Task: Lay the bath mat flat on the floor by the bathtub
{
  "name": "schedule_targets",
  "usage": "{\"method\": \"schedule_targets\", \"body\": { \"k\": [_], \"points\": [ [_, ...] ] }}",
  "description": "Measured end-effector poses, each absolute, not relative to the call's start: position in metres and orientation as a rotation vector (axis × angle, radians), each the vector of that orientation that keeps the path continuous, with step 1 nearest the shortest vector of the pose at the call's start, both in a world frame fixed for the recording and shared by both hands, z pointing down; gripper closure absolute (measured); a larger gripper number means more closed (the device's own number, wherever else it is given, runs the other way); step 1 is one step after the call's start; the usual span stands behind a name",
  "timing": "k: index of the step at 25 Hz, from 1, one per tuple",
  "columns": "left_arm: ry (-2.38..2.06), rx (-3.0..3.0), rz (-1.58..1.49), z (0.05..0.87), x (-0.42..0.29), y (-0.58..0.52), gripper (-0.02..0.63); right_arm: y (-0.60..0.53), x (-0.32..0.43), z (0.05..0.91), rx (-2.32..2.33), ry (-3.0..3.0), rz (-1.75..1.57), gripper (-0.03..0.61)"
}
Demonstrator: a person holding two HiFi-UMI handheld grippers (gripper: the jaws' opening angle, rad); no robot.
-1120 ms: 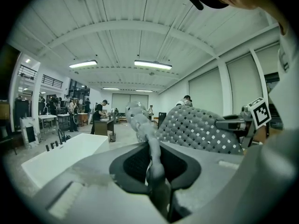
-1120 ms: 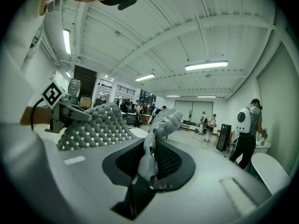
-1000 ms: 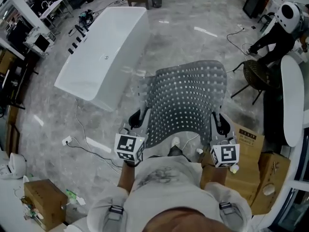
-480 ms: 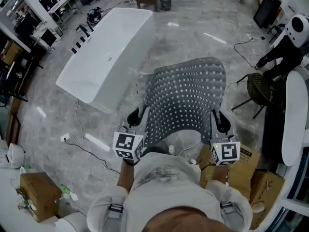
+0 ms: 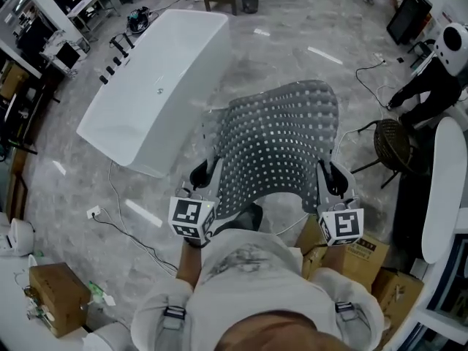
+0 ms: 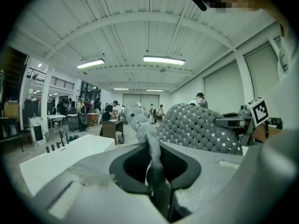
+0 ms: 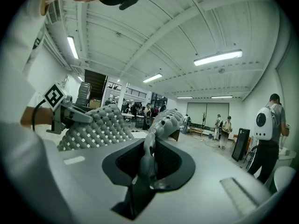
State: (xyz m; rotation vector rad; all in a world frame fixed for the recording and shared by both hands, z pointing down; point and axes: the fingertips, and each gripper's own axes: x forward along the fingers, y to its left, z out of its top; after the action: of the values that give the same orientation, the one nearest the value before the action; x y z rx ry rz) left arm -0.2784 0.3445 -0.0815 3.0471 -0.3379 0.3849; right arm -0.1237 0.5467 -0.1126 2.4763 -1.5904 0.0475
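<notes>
Grey marbled floor of a big open workshop fills our head view. Far left we see desks w/ gear on them. Lower left, a cardboard box sits on the floor, and a thin cable trails across the floor just past it. Next comes the white tub, long and set at a slant, its near end toward our left side.

L claw is out in front of our body. Its own view shows both jaws pressed onto the near-left corner of the mat, w/ a fold of it pinched tight btwn them. We see the mat is grey, w/ rows of small square holes, and it's off the floor. It's stretched btwn our two claws and arches up and away from us. Its left edge is near the tub's near end, not touching it. We can't tell if its far edge meets the floor. R claw mirrors the left one. Its jaws are closed on the near-right corner, w/ the mat's edge squeezed btwn them, as its own view shows.

Right of that, more boxes sit by our right arm. Further right a dark woven chair stands on the floor. A person in dark clothes is near it at the frame's edge.
</notes>
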Motion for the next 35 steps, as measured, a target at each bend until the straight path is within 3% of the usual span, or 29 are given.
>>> {"method": "schedule_targets", "body": {
  "k": [14, 25, 35],
  "points": [
    [-0.386, 3.015, 0.408, -0.072, -0.149, 0.226, 0.561, 0.418, 0.015, -0.107, 2.426, -1.625, 0.076, 0.52],
    [-0.445, 2.977, 0.388, -0.074, -0.108, 0.183, 0.561, 0.371, 0.072, -0.11, 2.375, -1.641, 0.089, 0.52],
    [-0.739, 2.875, 0.426, -0.049, -0.033, 0.152, 0.561, 0.299, 0.173, -0.078, 2.171, -1.883, 0.12, 0.52]
  ]
}}
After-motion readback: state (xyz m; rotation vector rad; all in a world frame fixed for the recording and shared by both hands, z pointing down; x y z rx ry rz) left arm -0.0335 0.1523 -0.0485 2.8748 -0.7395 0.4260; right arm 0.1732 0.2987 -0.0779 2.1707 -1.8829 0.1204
